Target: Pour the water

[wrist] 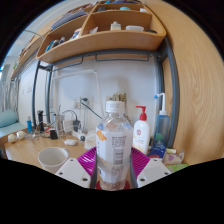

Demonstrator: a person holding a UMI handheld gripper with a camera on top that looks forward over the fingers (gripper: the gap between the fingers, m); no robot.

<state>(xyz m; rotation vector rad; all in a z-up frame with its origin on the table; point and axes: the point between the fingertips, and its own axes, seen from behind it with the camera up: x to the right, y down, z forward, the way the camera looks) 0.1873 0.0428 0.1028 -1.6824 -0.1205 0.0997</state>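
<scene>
Clear plastic water bottle [114, 146] stands upright between the two fingers, white screw cap on, pale label around its middle with dark print too small to read. Body is transparent; liquid level inside cannot be made out. Gripper [113, 172] has its magenta pads [89, 160] close against the bottle's lower sides, left and right, fingers drawn in narrow and clamped on it. Ahead and left of the fingers, a small white cup [52, 157] sits on the wooden desk [25, 150], open mouth up; contents not visible from this angle. Just right of the bottle and beyond the right finger, a white pump dispenser [142, 130] with a red label stands upright. Further right, a tall clear spray-type bottle [161, 120] with bluish contents, and low colourful items at its foot, too small to identify. Beyond the left finger, along the wall, a row of small dark bottles and jars [45, 127]. Above everything, a wooden shelf unit [100, 40] with open compartments holding boxes and white items, hard to tell apart. White wall with a socket behind the bottle.
</scene>
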